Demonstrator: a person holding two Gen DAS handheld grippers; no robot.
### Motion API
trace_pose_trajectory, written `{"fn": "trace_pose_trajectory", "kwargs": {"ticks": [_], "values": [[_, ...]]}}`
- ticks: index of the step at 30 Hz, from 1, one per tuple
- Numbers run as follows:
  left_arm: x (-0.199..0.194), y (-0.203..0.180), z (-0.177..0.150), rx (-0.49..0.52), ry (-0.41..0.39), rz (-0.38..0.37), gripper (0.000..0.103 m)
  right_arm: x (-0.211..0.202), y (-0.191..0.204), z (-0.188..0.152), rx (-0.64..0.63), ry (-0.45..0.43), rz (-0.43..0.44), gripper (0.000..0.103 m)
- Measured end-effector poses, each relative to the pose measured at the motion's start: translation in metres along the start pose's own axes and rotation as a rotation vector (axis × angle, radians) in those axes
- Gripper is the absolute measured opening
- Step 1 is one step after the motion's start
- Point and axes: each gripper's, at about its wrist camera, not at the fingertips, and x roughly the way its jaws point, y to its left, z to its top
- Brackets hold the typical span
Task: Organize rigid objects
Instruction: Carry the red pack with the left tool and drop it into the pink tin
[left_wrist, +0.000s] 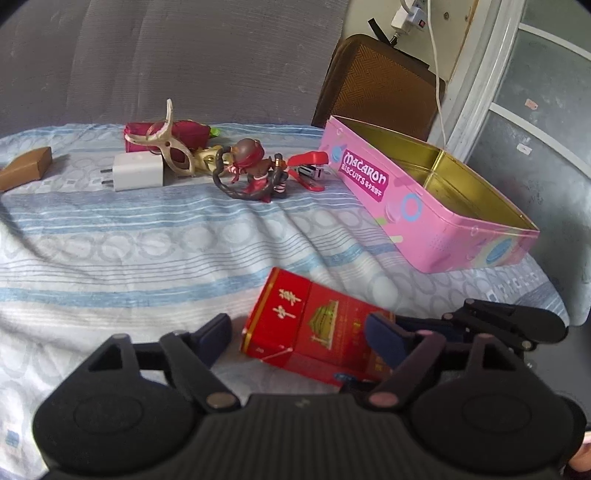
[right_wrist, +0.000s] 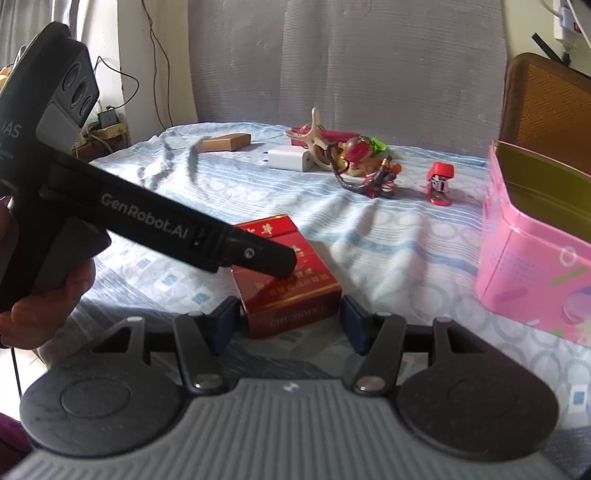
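Your left hand-held gripper (left_wrist: 299, 332) and right hand-held gripper (right_wrist: 290, 317) both straddle the red pack (right_wrist: 284, 284) with jaws open, gripping nothing.

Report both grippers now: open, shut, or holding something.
Left gripper: open, the red cigarette pack lies between its fingers, not clamped.
Right gripper: open, straddling the same pack with gaps on both sides, nothing held.

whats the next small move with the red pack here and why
Probably close the right gripper on the red pack: the pack lies flat on the bedsheet between its open fingers, neither pad pressing it. The left gripper is open too, and the open pink tin looks empty.
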Motion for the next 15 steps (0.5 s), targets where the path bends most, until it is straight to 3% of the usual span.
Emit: {"fn": "trace_pose_trajectory", "kwargs": {"ticks": [2, 4, 7, 9, 12, 15], "values": [[-0.006, 0.001, 0.002, 0.005, -0.018, 0.004, 0.087, 0.0, 0.001, 0.0, -0.006, 0.003, -0.005, 0.064], [-0.015, 0.004, 0.006, -0.002, -0.049, 0.009, 0.095, 0.001, 0.003, 0.0, -0.014, 0.004, -0.003, 0.069], [-0.02, 0.011, 0.013, -0.014, -0.07, 0.036, 0.094, -0.001, 0.005, -0.001, -0.028, 0.003, -0.003, 0.075], [-0.017, 0.019, 0.015, -0.034, -0.056, 0.039, 0.086, 0.002, 0.004, 0.001, -0.03, 0.008, -0.002, 0.078], [-0.005, 0.029, 0.015, -0.069, -0.004, 0.008, 0.066, 0.006, 0.003, 0.004, -0.028, 0.019, 0.0, 0.08], [0.002, 0.029, 0.01, -0.075, 0.004, -0.021, 0.064, 0.01, 0.004, 0.006, -0.031, 0.027, -0.004, 0.08]]}}
